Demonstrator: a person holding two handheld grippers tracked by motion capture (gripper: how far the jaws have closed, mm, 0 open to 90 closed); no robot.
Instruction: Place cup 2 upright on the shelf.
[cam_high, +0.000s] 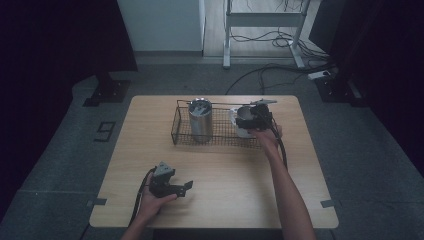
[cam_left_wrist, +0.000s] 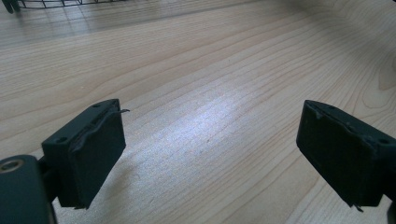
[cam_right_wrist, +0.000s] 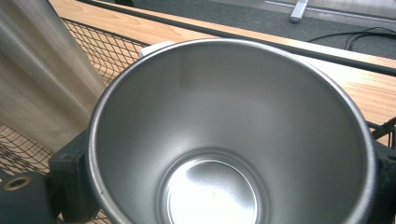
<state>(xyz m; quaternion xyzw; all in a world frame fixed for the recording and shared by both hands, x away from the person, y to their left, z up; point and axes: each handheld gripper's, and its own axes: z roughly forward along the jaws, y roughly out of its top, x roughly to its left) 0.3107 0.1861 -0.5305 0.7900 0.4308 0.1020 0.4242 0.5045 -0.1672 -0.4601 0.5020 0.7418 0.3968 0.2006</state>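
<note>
A white mug with a steel inside (cam_high: 243, 123) stands in the right end of a black wire basket (cam_high: 181, 138) at the back of the table. My right gripper (cam_high: 254, 120) is shut on it; in the right gripper view the mug (cam_right_wrist: 219, 140) sits between the two jaws of that gripper (cam_right_wrist: 229, 186), one on each side of its wall. A tall steel tumbler (cam_high: 200, 120) stands upright in the basket to the mug's left. My left gripper (cam_high: 185, 188) rests low over the table's front left, open, with bare wood between its fingers (cam_left_wrist: 88, 154).
The wooden table (cam_high: 225, 175) has free room between the basket and the front edge. The tumbler's wall (cam_right_wrist: 37, 79) is close beside the mug, over the basket's mesh (cam_right_wrist: 100, 51). Cables and a desk frame (cam_high: 265, 20) lie on the floor beyond the table.
</note>
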